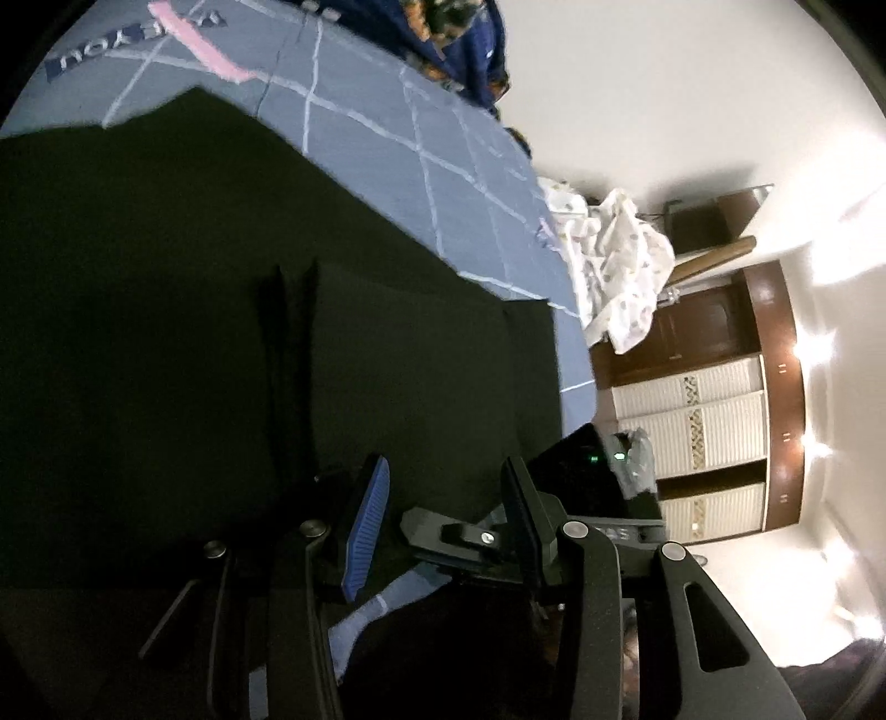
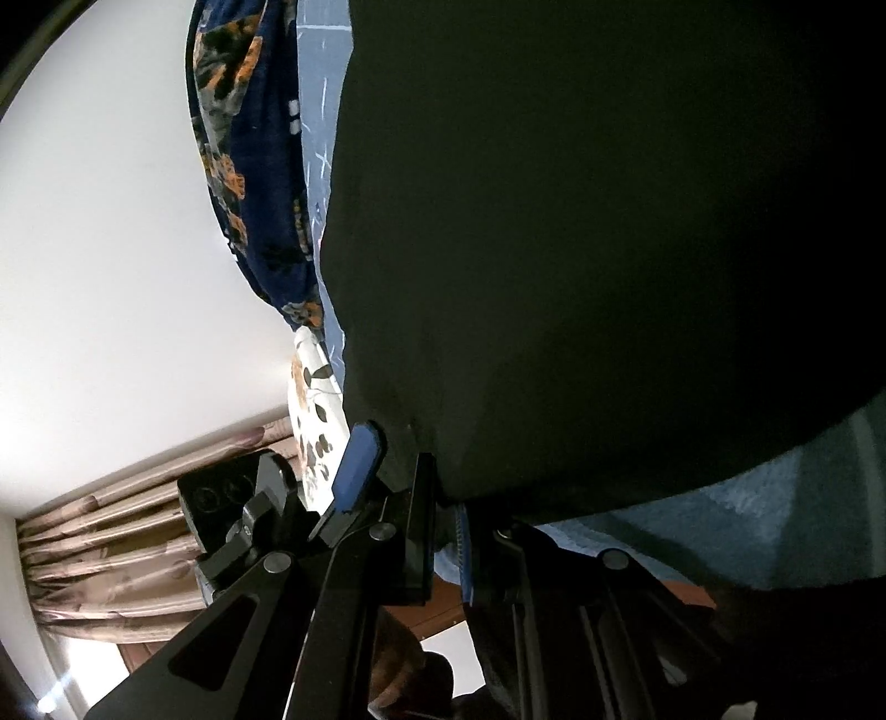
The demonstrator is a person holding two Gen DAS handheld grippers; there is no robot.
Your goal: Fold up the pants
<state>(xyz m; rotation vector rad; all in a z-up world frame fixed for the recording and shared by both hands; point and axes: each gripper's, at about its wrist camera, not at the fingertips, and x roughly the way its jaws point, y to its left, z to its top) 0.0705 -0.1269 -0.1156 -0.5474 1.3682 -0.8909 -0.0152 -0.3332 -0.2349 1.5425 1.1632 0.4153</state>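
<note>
The dark pants [image 1: 194, 304] lie spread on a blue bedsheet [image 1: 387, 127] and fill most of both views [image 2: 581, 249]. My left gripper [image 1: 443, 509] is open, its blue-padded finger [image 1: 365, 531] over the pants' near edge with nothing between the fingers. My right gripper [image 2: 396, 459] is nearly closed, and the pants' edge sits between its blue pad [image 2: 357, 465] and the black finger. The other gripper's body [image 1: 587, 471] shows just beyond the left one, off the bed's edge.
A dark blue floral cloth [image 1: 459, 44] lies at the bed's far side, also in the right wrist view [image 2: 249, 166]. A white patterned cloth [image 1: 614, 266] hangs off the bed's edge. A wooden wardrobe [image 1: 720, 415] and curtains [image 2: 111, 554] stand beyond.
</note>
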